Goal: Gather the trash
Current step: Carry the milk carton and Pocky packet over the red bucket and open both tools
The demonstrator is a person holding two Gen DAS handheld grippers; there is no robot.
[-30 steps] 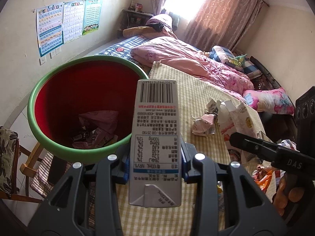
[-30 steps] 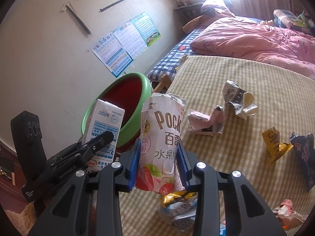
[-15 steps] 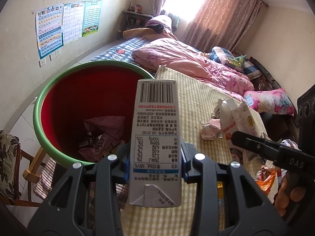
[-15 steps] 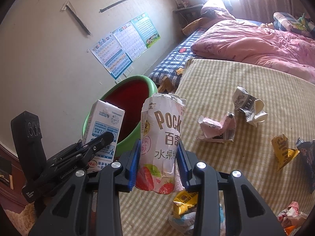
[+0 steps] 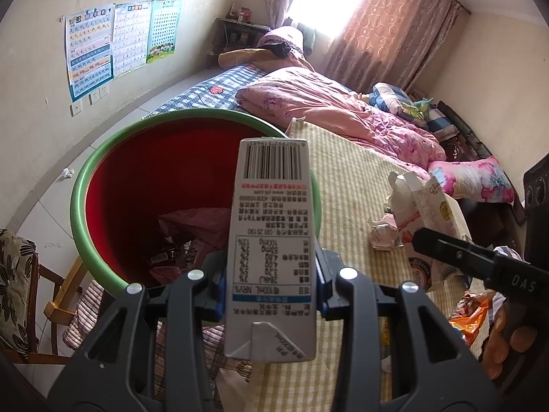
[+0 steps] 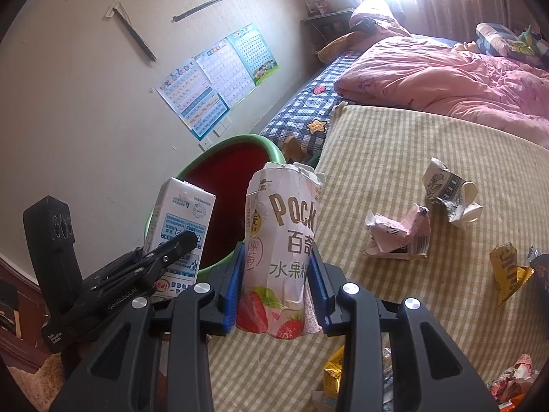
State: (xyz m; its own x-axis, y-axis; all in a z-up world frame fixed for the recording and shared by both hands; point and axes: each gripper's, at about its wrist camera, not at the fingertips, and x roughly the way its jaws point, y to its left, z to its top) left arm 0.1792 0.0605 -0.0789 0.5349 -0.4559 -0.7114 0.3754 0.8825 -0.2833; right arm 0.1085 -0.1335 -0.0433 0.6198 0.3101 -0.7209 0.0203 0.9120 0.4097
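Note:
My left gripper [image 5: 271, 285] is shut on a white milk carton [image 5: 271, 233], held upright at the near rim of a green bin [image 5: 82, 185] with a red inside and some wrappers at its bottom. My right gripper [image 6: 278, 286] is shut on a pink Pocky box [image 6: 283, 237] and holds it over the bed edge, right of the bin [image 6: 236, 151]. The left gripper and its carton [image 6: 180, 226] show at the left of the right wrist view. The Pocky box [image 5: 425, 213] shows at the right of the left wrist view.
Loose trash lies on the yellow striped sheet [image 6: 394, 158]: a crumpled pink box [image 6: 399, 237], a crushed white carton [image 6: 449, 195], a yellow wrapper [image 6: 507, 271]. A pink quilt [image 5: 336, 116] lies behind. A wooden chair [image 5: 31, 285] stands left of the bin.
Both grippers have moved left toward the bin, each keeping its hold. The bin now fills more of the left wrist view and the carton stands over its near rim.

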